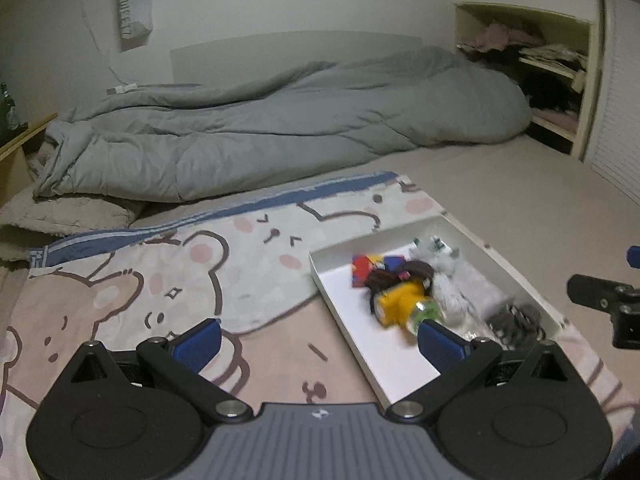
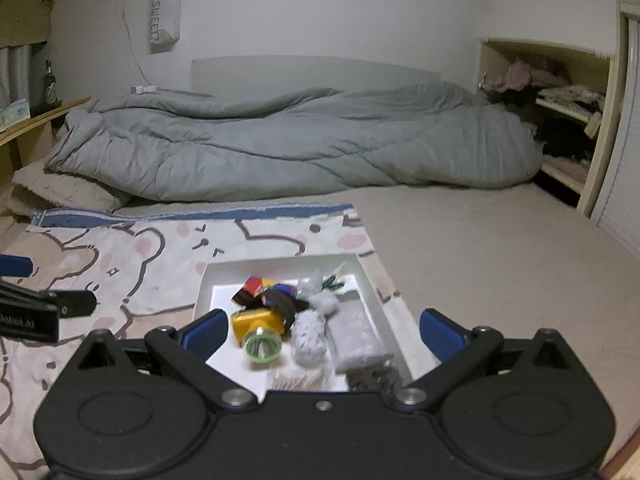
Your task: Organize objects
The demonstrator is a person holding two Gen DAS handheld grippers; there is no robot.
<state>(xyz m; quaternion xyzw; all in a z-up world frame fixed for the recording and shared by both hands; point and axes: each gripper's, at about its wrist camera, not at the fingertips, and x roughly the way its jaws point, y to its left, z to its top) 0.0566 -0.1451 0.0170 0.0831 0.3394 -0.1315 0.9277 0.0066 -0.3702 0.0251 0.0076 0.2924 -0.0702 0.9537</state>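
A shallow white box (image 2: 202, 280) is lying on a bear blanket (image 1: 200, 264) spread over the bed. Small things are sitting piled in the box. A yellow toy (image 2: 256, 322) with a round green end is lying in the middle. Beside it a dark brown band (image 2: 280, 300) is curling over a red, yellow and blue block (image 2: 256, 285). A fluffy white bundle (image 2: 308, 336) and a flat grey pouch (image 2: 354, 336) are lying just to the right of the yellow toy. A dark crumpled thing (image 2: 370, 378) is sitting at the near corner, too blurry to tell what it is.

The right tongs (image 2: 322, 332) are hanging just above the near end of the box, spread wide, holding nothing. The yellow toy, the bundle and the pouch are showing between the two blue tips.

The left tongs (image 1: 318, 340) are also spread wide and holding nothing. They are hanging over the blanket at the left side of the box, with one blue tip (image 1: 440, 342) in front of the yellow toy (image 1: 400, 302).

A grey quilt (image 1: 280, 120) is lying bunched at the far side of the bed.
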